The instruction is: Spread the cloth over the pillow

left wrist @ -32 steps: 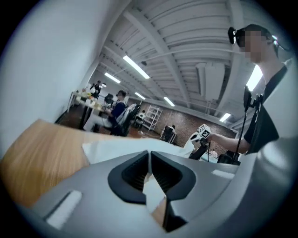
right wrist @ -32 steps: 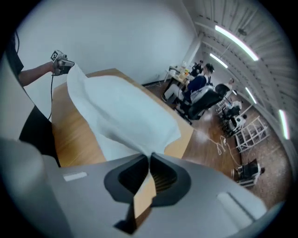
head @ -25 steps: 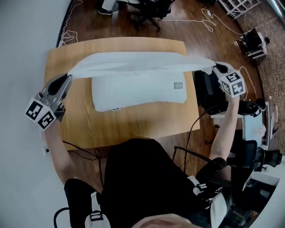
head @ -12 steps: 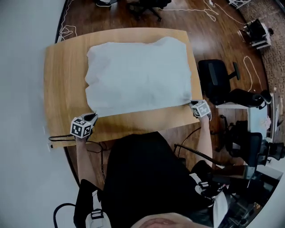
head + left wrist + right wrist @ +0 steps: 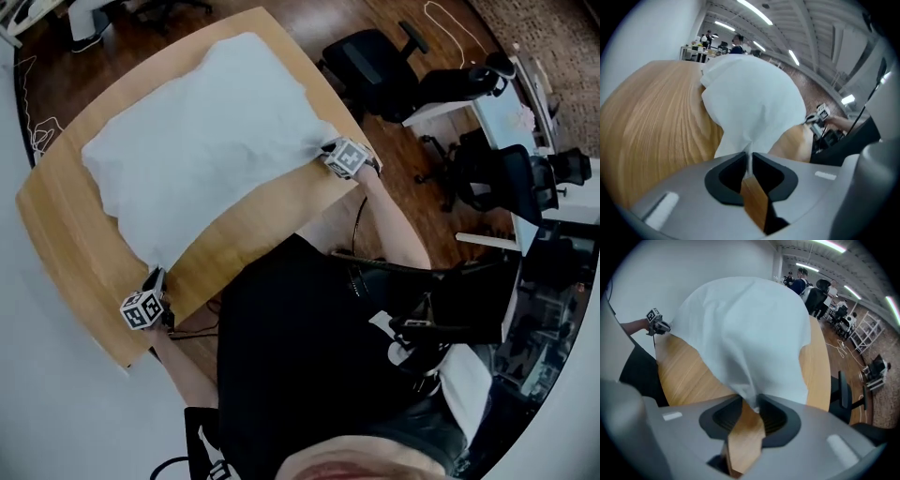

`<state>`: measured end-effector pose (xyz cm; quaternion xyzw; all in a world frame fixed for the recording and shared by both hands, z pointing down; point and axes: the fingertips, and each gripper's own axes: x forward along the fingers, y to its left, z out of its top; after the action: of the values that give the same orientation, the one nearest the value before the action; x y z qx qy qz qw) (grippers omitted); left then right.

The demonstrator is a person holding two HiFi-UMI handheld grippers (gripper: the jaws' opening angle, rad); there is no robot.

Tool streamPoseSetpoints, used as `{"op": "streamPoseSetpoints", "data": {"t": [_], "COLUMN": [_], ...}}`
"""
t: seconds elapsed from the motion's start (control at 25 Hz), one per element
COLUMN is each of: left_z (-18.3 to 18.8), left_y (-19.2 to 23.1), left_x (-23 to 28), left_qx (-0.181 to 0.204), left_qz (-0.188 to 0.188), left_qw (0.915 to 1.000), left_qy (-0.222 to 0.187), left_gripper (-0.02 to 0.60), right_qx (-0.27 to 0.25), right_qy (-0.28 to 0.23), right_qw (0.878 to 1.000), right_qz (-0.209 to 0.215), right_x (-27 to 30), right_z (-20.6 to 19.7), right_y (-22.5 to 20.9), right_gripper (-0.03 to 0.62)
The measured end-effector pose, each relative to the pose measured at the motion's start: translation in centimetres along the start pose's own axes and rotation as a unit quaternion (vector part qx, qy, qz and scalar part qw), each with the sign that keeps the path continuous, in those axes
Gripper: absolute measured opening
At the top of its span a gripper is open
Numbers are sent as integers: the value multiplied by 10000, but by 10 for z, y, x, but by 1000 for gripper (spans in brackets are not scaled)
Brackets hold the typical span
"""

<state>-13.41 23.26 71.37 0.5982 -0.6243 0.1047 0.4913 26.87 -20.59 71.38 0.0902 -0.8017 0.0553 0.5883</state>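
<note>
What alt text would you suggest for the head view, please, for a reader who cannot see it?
Seen from above, a white cloth lies spread out on a wooden table. The left gripper pinches its near left corner; the right gripper, jaws opening, has the near right corner between them. A person in black is at the near edge.

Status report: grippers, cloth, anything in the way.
Left gripper shut on cloth corner. Right gripper: jaws opening, corner between them. Cloth spread on table, no pillow showing. Nothing in the way.
</note>
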Motion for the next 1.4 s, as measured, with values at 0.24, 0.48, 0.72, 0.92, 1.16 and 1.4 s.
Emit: {"op": "streamPoseSetpoints", "data": {"t": [0.24,0.48,0.72,0.92,1.16,1.4], "left_z": [24,127,239,261,258,258], "left_y": [24,-49,-240,-265,-265,-299], "left_x": [-83,-198,-149,-169,-174,-152], "left_qx": [-1930,-1080,97,-51,-257,414], "left_qz": [-653,-2685,-4247,-4358,-4180,-4146], "left_qw": [9284,7773,7160,6929,6916,7174], "left_qy": [-3109,-5586,-5540,-5744,-5884,-5583], "left_gripper": [103,39,37,55,54,54], "right_qx": [893,739,-2056,-3511,-4693,-4423], "right_qy": [-988,-4753,-5008,-4070,-3576,-3665], "right_qw": [9911,8750,8322,8432,7978,8113], "right_qz": [9,545,1200,46,-1242,-1089], "right_x": [-49,-274,-305,-254,-250,-249], "right_z": [-17,132,294,333,333,305], "right_y": [-48,-12,223,335,358,333], "right_gripper": [249,73,3,0,0,0]}}
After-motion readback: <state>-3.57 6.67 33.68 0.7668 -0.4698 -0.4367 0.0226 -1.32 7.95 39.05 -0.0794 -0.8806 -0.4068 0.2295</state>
